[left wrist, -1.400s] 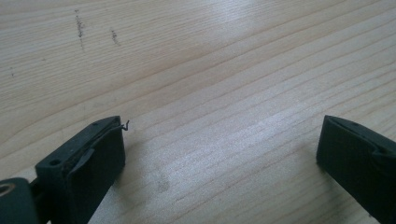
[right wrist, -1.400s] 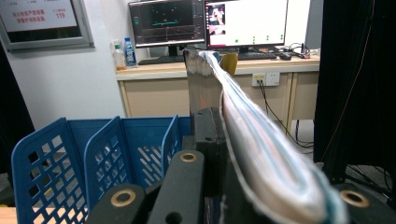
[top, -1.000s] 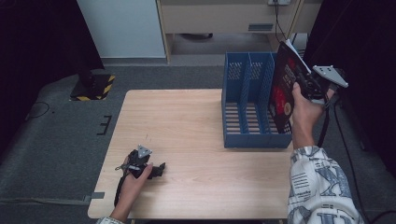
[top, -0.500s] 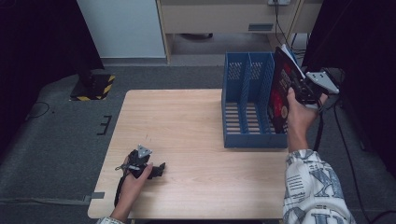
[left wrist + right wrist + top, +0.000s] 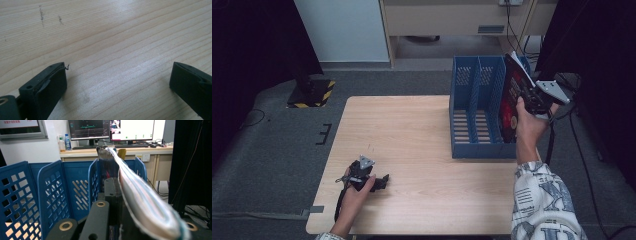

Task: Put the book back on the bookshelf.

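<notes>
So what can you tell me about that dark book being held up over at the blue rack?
The book is thin with a glossy dark red-and-black cover and pale page edges. It stands tilted on edge, its lower part inside the rightmost slot of the blue rack, its top leaning right. The right gripper clamps it.

No text can be read: the sign (image 5: 20,126) at the upper left of the right gripper view carries red characters too blurred to make out.
</notes>
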### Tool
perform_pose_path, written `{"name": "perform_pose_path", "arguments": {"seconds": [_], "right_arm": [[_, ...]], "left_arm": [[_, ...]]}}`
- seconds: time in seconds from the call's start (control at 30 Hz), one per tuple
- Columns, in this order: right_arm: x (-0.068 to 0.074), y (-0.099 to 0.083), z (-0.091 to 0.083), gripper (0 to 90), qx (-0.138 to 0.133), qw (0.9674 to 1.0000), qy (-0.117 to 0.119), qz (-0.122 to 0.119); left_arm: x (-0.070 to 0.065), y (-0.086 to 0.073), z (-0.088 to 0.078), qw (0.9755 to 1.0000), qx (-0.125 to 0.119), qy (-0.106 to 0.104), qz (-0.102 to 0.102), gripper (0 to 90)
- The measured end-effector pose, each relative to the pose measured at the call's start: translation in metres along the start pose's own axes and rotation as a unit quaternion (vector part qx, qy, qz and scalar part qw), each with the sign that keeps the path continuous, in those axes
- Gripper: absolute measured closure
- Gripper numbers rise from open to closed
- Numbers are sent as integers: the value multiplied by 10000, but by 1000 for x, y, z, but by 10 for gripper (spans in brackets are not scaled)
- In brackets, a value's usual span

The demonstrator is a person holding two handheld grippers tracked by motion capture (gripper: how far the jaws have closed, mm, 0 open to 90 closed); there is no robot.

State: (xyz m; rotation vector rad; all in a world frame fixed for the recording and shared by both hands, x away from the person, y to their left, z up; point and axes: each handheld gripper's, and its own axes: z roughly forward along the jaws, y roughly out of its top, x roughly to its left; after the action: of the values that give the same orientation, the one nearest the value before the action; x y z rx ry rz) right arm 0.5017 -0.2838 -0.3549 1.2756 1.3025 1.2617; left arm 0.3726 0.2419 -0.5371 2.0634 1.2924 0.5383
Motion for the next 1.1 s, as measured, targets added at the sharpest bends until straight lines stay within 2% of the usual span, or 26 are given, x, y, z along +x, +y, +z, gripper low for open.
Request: {"name": "perform_pose_path", "arguments": {"seconds": [0.6,0.97,1.1], "right_arm": [[1,-9,3,871,71,9999,-59,51],[0,-12,6,871,66,10000,-23,4],[-1,-14,7,871,6,10000,-11,56]], "left_arm": [[0,0,0,10000,0,-1,0,4],[-1,0,0,10000,-1,22,-25,4],[-1,0,0,10000,2,25,-25,2]]}}
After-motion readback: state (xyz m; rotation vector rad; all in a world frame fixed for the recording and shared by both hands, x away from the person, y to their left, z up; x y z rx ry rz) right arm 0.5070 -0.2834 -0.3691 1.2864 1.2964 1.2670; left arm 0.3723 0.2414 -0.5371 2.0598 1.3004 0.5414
